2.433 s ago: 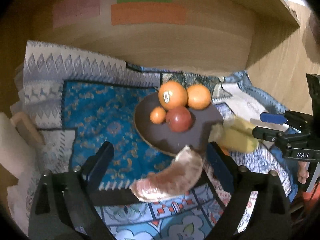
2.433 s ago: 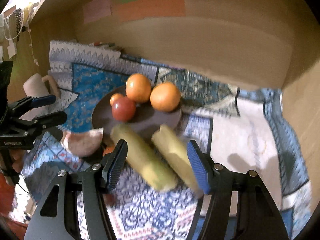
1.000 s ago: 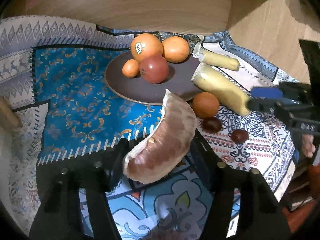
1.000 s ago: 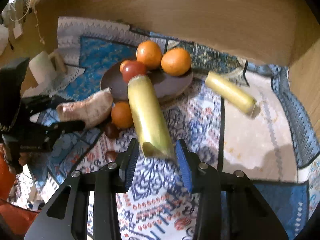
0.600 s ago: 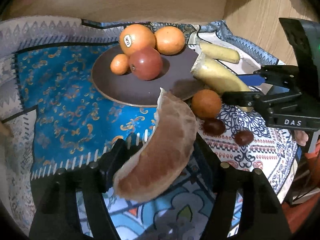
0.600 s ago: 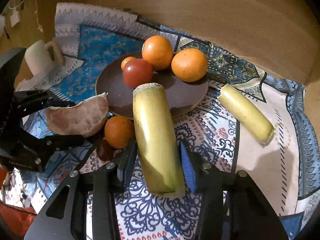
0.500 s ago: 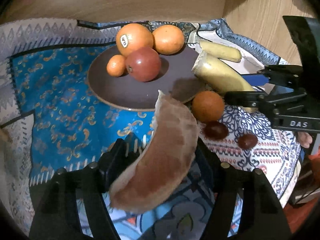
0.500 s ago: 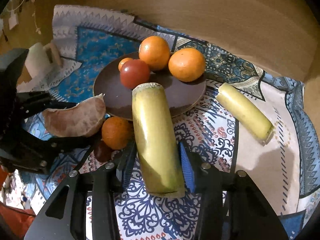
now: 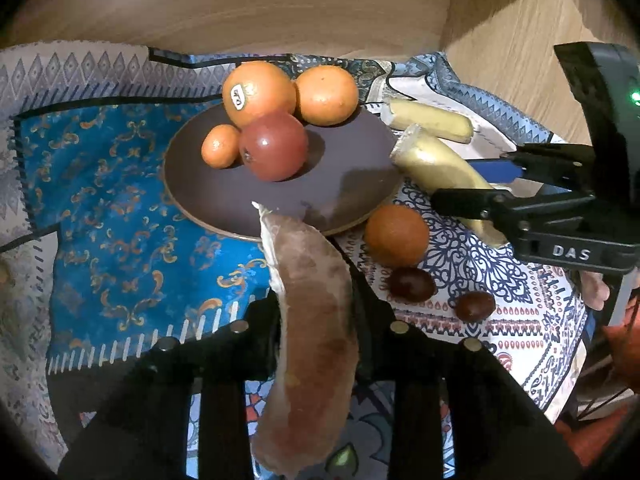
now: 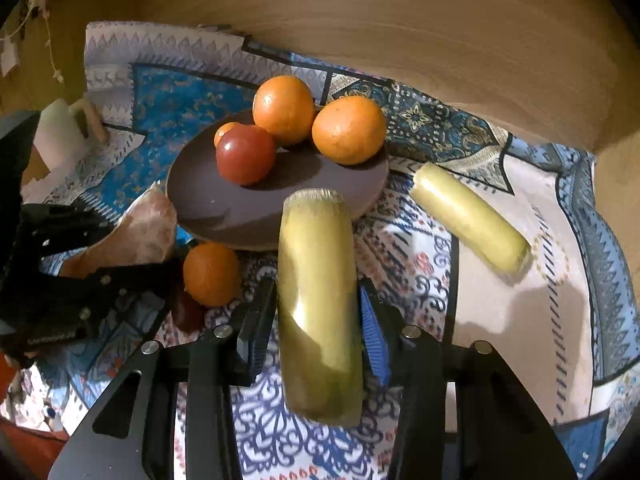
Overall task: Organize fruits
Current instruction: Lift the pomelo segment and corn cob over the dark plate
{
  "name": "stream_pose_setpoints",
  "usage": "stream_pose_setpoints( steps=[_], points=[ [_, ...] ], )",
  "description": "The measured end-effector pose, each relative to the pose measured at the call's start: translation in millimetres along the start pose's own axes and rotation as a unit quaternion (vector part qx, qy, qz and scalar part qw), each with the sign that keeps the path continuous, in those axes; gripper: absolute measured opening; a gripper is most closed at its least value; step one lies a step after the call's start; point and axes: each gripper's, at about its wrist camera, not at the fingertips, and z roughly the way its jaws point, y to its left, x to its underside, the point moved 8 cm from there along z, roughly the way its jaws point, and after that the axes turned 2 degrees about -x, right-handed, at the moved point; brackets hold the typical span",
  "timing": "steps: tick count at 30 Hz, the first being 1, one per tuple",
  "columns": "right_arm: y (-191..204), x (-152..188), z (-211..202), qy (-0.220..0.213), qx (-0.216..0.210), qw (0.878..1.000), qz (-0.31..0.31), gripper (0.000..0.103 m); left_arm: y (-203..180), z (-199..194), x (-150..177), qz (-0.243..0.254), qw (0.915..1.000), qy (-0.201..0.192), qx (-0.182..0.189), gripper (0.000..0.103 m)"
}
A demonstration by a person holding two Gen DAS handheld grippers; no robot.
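A dark round plate (image 9: 352, 184) is seen on a patterned cloth (image 9: 120, 184), carrying two oranges (image 9: 260, 92), a small tangerine (image 9: 220, 146) and a red fruit (image 9: 274, 146) bunched toward its 11 o'clock edge. Since a second ago both carried pieces are brought nearer the plate. In the left wrist view, the left gripper (image 9: 316, 312) is clamped on a pinkish pomelo wedge (image 9: 312, 320); its jaws have just been closing, and the wedge, loosely cradled half a second ago, is now pinched edge-on, its tip overlapping the plate's 6 o'clock rim. In the right wrist view, the right gripper (image 10: 318, 312) is closed on a yellow-green cane piece (image 10: 316, 296), whose far end overlaps the plate's 5 o'clock rim; whether either tip touches the plate cannot be told. A second cane piece (image 10: 468, 216) lies on the cloth at 3 o'clock of the plate, a loose orange (image 10: 212, 274) at 7 o'clock, and two dark small fruits (image 9: 412, 284) beside it. Placement onto the plate is judged imminent; the loose pieces remain to be gathered.
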Motion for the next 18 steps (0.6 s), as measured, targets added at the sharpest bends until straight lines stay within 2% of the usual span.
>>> stream_pose_setpoints(
  steps=[2,4,18],
  points=[
    [-1,-1,1,-0.002,-0.001,1.000,0.004,0.037,2,-3,1,-0.005,1.0000,-0.005,-0.001,0.030],
    [-2,-2,0,-0.003,-0.008,1.000,0.010,0.036,6,-9,-1,-0.013,0.9998,-0.014,-0.002,0.024],
    [6,-39,-43,-0.087,-0.016,0.996,0.008,0.036,31,-56,-28,-0.046,0.9949,-0.088,-0.019,0.022]
  ],
)
